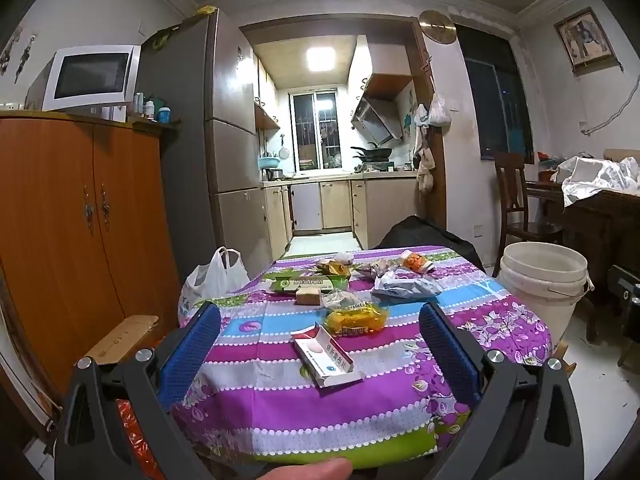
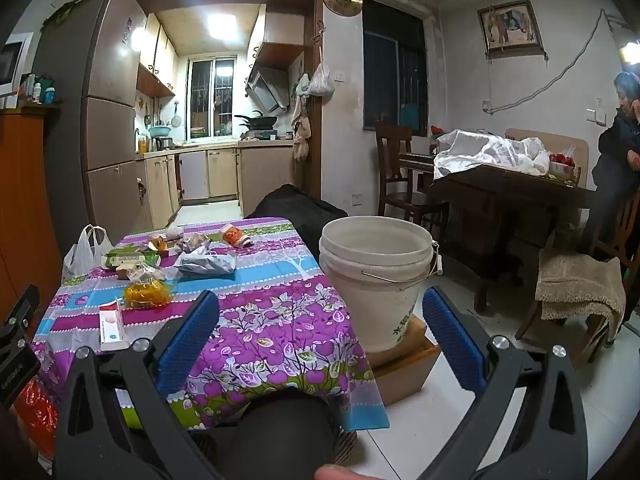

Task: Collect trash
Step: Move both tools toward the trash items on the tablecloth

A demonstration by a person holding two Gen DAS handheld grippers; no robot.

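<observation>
Left gripper: fingers fully spread, empty, before the near edge of the surface.
Right gripper: fingers fully spread, empty, between surface corner and bucket.
Nearest trash: opened red-and-white carton; yellow wrapper just beyond.
Further trash: green box, crumpled bag, tipped paper cup.
Bucket: white, beside the surface, looks empty.
Progress: nothing collected; all pieces remain.

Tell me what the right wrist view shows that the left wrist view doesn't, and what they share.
Only the right wrist view: a seated person at the far dark table, a chair draped with a beige towel, the box under the bucket.
Only the left: the whole microwave on the wooden cabinet.
Both: the littered tablecloth, red-and-white carton, yellow packet, white bucket, each open hand-held gripper.
</observation>
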